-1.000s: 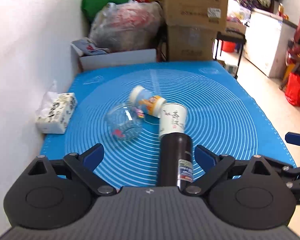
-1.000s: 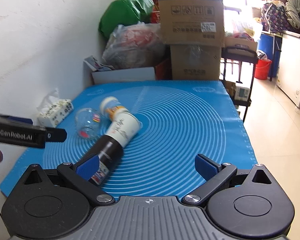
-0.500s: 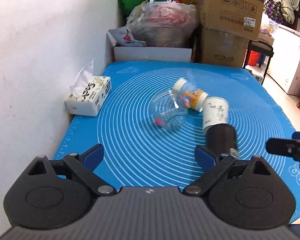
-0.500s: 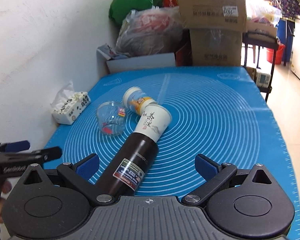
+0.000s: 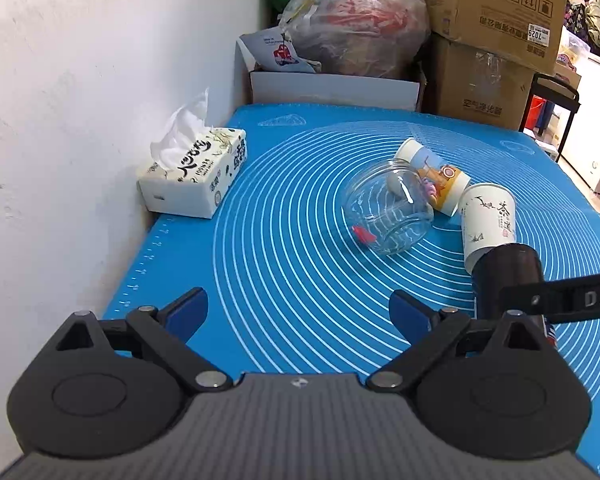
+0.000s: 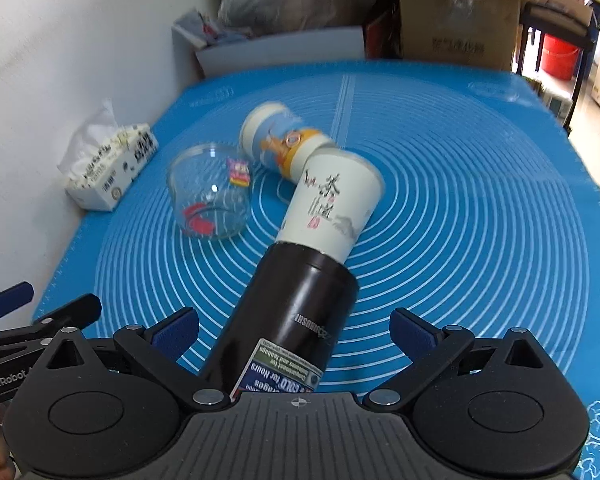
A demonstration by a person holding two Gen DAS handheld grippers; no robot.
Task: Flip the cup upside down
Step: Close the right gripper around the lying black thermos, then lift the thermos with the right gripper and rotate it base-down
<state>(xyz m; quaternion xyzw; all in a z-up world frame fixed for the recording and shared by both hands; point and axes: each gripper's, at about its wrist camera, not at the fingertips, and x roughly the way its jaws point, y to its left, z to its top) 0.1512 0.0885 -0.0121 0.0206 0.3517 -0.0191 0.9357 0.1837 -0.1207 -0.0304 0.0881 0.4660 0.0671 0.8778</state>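
From your left wrist camera, your left gripper (image 5: 298, 306) hovers low over the near left part of the blue silicone mat with white concentric rings (image 5: 284, 248), its blue-padded fingers (image 5: 188, 310) spread wide with nothing between them. Ahead and to the right, a clear round glass jar (image 5: 388, 214) lies on its side. Just behind it lies a small paper cup printed in yellow and pale blue (image 5: 430, 176), also on its side. Beside that, the white paper cup with black calligraphy (image 5: 488, 220) lies tipped over, its narrow end meeting the top of a dark cylindrical flask (image 5: 508, 276). A finger of your right gripper (image 5: 560, 300) crosses in front of the flask. A white tissue box (image 5: 194, 178) sits against the white wall (image 5: 80, 120) at the mat's left edge.

From your right wrist camera, your right gripper (image 6: 294, 326) is also spread wide, and the dark flask (image 6: 296, 316) lies between its fingers (image 6: 178, 328); whether they touch it you cannot tell. The white calligraphy cup (image 6: 332, 204) lies beyond the flask, its wide mouth pointing away towards the printed cup (image 6: 280, 142). The glass jar (image 6: 210, 196) lies to the left, and your left gripper (image 6: 40, 312) shows at the lower left edge.
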